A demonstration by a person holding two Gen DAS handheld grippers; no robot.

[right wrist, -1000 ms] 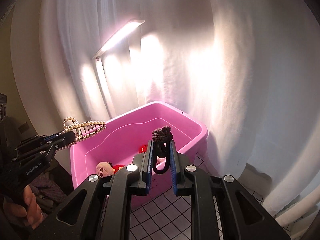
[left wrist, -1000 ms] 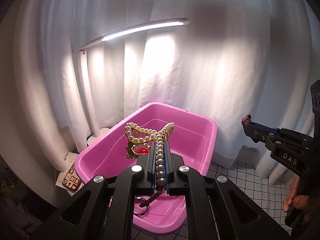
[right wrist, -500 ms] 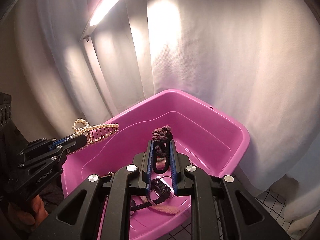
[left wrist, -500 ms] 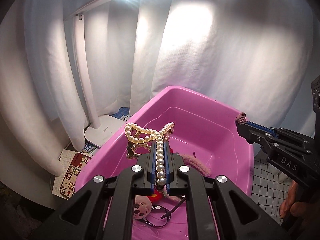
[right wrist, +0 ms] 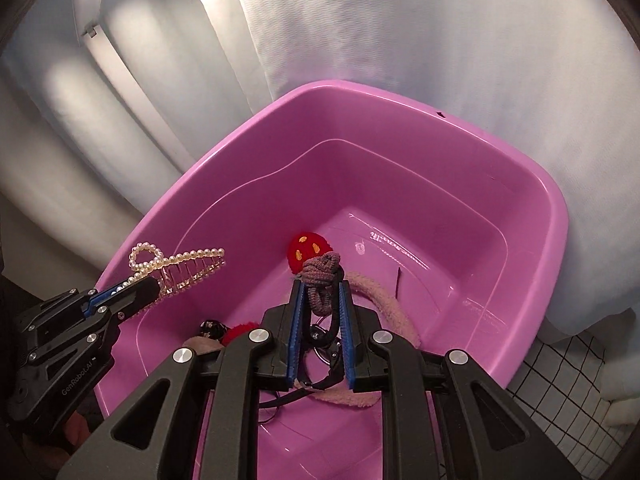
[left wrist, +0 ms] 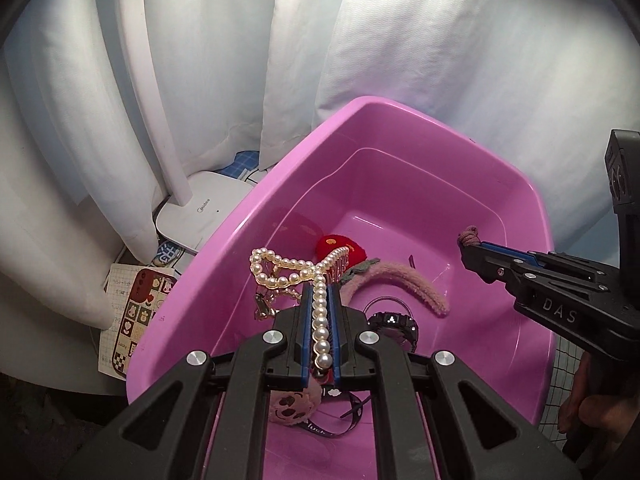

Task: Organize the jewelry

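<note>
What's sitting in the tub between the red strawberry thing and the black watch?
A fuzzy pink headband arcs between the strawberry and the watch, seen in the left wrist view.

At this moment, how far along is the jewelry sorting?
Done: a red knitted piece, fuzzy pink headband and black watch lie in the pink plastic tub. In hand: the left gripper clamps a pearl hair claw; the right gripper, jaws opening, carries a knotted mauve hair tie. Left: dropping both.
</note>
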